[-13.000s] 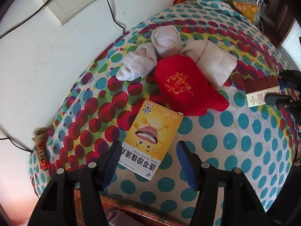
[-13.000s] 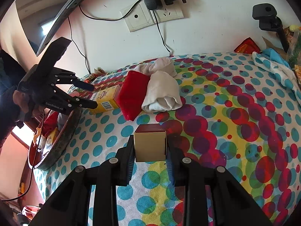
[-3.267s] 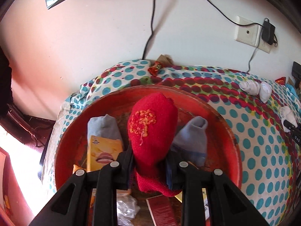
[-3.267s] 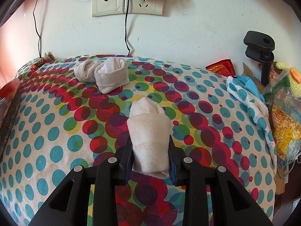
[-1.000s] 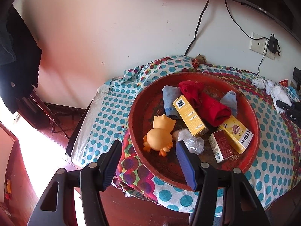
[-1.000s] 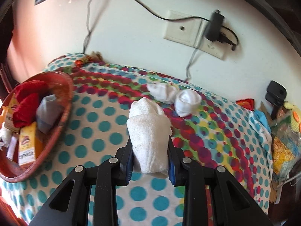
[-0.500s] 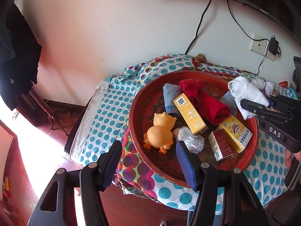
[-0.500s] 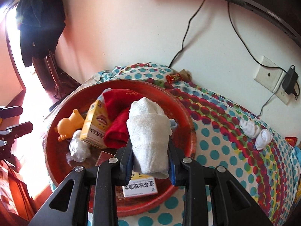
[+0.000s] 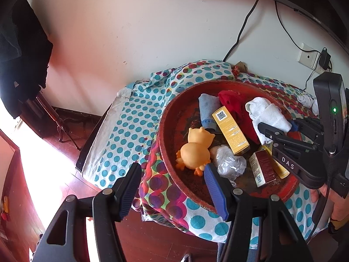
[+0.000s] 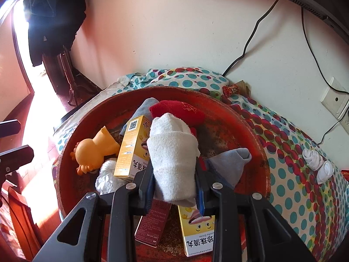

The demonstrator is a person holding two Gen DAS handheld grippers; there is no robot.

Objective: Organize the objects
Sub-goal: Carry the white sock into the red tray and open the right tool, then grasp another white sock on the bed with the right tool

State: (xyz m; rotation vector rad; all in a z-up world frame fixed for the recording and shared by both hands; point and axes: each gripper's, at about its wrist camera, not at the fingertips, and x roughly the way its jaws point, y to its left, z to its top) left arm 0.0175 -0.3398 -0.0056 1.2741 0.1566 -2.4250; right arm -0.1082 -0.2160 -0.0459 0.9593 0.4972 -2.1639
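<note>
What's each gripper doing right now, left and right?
Left gripper: jaws open, holding nothing.
Right gripper: jaws shut on the white sock, over the red tray.

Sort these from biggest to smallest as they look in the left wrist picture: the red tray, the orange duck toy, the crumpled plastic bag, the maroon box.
1. red tray
2. orange duck toy
3. crumpled plastic bag and maroon box: they look about alike, so no ranking between them.
</note>
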